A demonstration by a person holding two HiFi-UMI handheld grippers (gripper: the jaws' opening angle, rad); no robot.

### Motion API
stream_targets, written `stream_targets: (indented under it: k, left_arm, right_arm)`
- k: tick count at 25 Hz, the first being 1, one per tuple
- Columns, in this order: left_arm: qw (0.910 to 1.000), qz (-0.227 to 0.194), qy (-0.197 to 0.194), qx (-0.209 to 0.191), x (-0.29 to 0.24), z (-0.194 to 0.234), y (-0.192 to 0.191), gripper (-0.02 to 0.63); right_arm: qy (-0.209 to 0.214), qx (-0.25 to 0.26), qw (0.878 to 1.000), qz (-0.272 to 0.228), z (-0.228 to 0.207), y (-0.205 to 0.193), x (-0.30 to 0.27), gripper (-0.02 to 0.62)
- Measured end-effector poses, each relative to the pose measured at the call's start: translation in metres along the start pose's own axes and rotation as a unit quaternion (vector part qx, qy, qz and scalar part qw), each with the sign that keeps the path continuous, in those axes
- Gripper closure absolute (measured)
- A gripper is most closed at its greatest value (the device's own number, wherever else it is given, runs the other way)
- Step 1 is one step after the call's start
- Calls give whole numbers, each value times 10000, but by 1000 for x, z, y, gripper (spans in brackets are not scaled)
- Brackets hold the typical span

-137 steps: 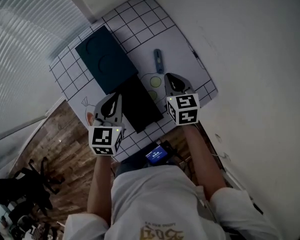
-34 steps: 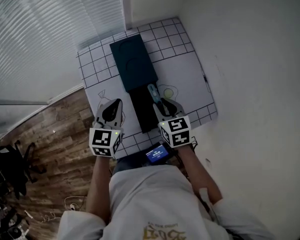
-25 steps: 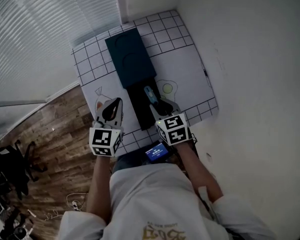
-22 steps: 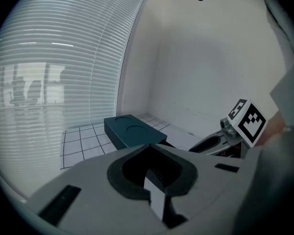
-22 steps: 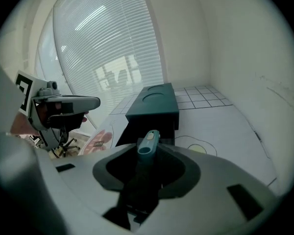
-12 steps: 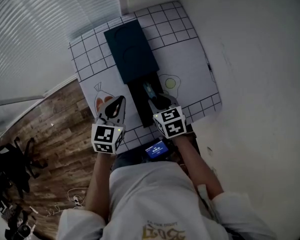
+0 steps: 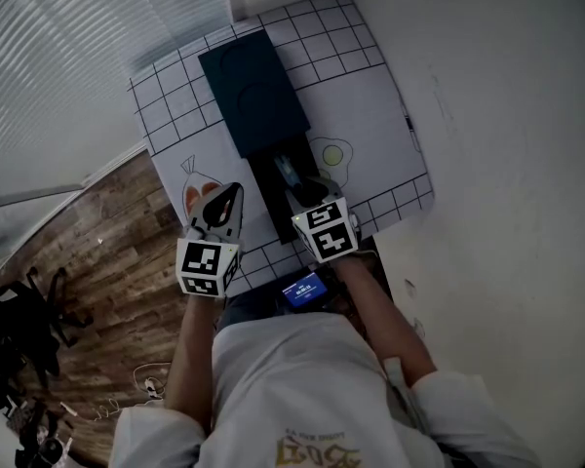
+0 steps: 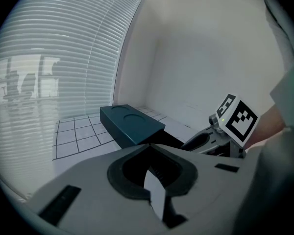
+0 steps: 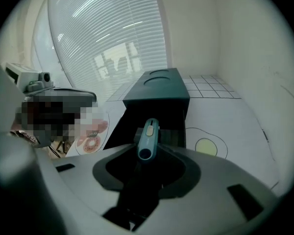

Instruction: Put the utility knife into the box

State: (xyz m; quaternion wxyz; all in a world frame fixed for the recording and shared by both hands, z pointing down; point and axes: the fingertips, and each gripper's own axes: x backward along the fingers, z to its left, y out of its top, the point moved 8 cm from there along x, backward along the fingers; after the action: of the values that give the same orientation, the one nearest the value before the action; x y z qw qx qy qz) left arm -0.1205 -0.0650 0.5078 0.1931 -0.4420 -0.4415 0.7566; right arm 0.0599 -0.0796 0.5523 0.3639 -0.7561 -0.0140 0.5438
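Holding the utility knife (image 9: 148, 133) clamped in the right gripper (image 7: 310, 195) above the box's (image 7: 255, 94) open drawer (image 7: 268, 201); next, lower and release. Left gripper (image 8: 148, 148), near-left, is closed and empty.

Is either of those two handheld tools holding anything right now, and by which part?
The right gripper holds the utility knife by its near end, the rest sticking out ahead. The left gripper holds nothing.
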Motion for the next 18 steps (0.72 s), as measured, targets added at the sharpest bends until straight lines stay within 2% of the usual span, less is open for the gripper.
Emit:
stream_targets:
  k: [8, 18]
  left_arm:
    - [9999, -41, 105, -15, 4, 2, -2, 598]
    - [9999, 50, -63, 105, -1, 0, -3, 598]
  right_arm:
    - [-45, -36, 10000, -17, 0, 0, 0, 457]
    - [-8, -14, 10000, -42, 0, 0, -1, 456]
